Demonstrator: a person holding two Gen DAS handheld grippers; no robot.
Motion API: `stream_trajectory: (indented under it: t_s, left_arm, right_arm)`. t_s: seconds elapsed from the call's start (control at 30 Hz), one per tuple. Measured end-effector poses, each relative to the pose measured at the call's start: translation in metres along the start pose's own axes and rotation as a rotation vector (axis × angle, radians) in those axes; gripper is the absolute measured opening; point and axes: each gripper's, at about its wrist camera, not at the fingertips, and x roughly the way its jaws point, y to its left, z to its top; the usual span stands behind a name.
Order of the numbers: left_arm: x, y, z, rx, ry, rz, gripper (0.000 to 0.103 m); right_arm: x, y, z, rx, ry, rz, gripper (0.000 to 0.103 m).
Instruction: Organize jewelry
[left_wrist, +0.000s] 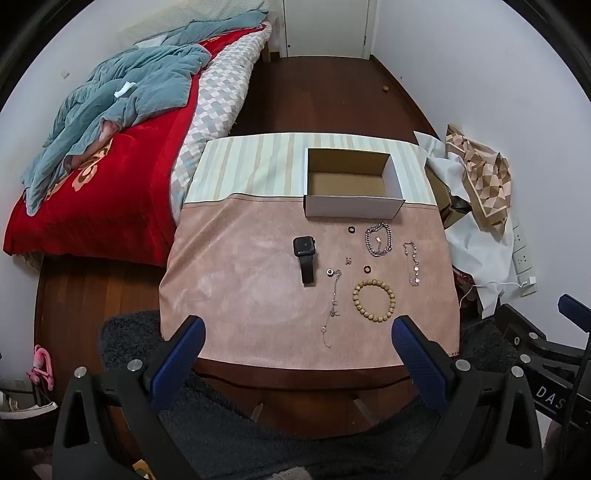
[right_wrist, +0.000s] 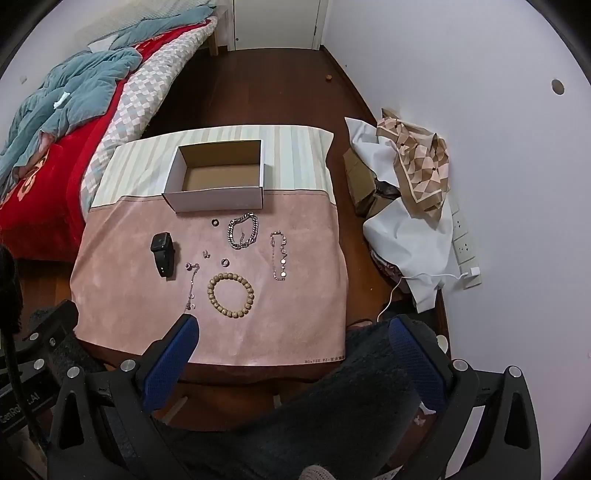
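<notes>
An open cardboard box (left_wrist: 352, 212) (right_wrist: 218, 199) stands empty at the back of a pink mat (left_wrist: 240, 295) (right_wrist: 122, 295). In front of it lie a black smartwatch (left_wrist: 305, 258) (right_wrist: 163, 253), a silver chain bracelet (left_wrist: 379, 240) (right_wrist: 242, 232), a wooden bead bracelet (left_wrist: 373, 301) (right_wrist: 231, 295), a thin disc bracelet (left_wrist: 413, 264) (right_wrist: 279, 256), a thin chain (left_wrist: 332, 306) (right_wrist: 192, 286) and small rings (left_wrist: 351, 230) (right_wrist: 214, 222). My left gripper (left_wrist: 297, 328) and right gripper (right_wrist: 293, 328) are open, empty, at the near table edge.
A bed with a red blanket (left_wrist: 110, 192) stands left of the table. A pile of cloth and a patterned scarf (left_wrist: 480, 177) (right_wrist: 417, 166) lies right of it, with a power strip (right_wrist: 465, 247). A dark fuzzy rug (right_wrist: 351, 406) lies below the table edge.
</notes>
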Motion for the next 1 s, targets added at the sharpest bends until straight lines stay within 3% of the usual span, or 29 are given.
stream_trajectory:
  t_s: [1.0]
  left_arm:
    - [-0.005, -0.005, -0.002, -0.012, -0.016, -0.01, 0.103]
  right_arm:
    - [-0.011, -0.008, 0.002, 0.002, -0.019, -0.011, 0.103]
